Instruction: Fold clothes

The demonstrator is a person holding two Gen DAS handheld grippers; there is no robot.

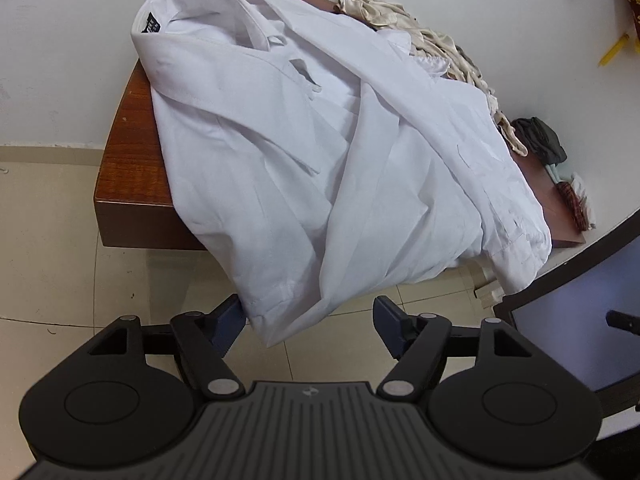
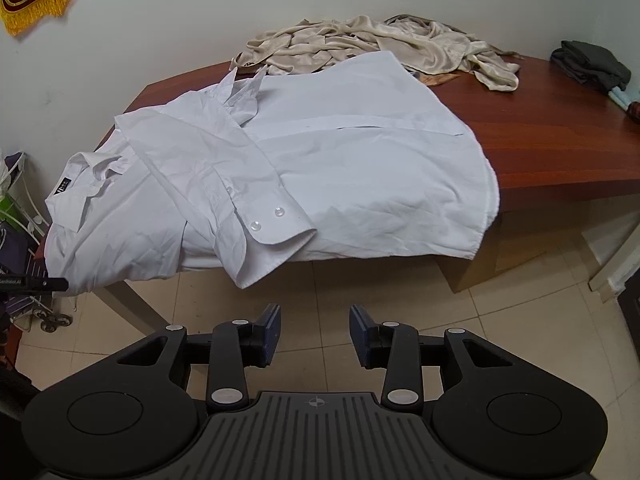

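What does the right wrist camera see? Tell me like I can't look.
A wrinkled white shirt lies on a brown wooden table, one buttoned cuff hanging over the near edge. The right tongs are open above the tiled floor, holding nothing. Behind the shirt lie a crumpled beige cloth and a dark folded garment.

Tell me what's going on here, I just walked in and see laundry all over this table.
A person holds a hand-held gripper in each hand to fold clothes. A white dress shirt lies partly folded on the wooden table, one cuffed sleeve across its front and its lower edge draping over the near side. The left hand-held gripper is open right at the hanging fabric; the right hand-held gripper is open, short of the shirt. A beige garment sits crumpled behind.
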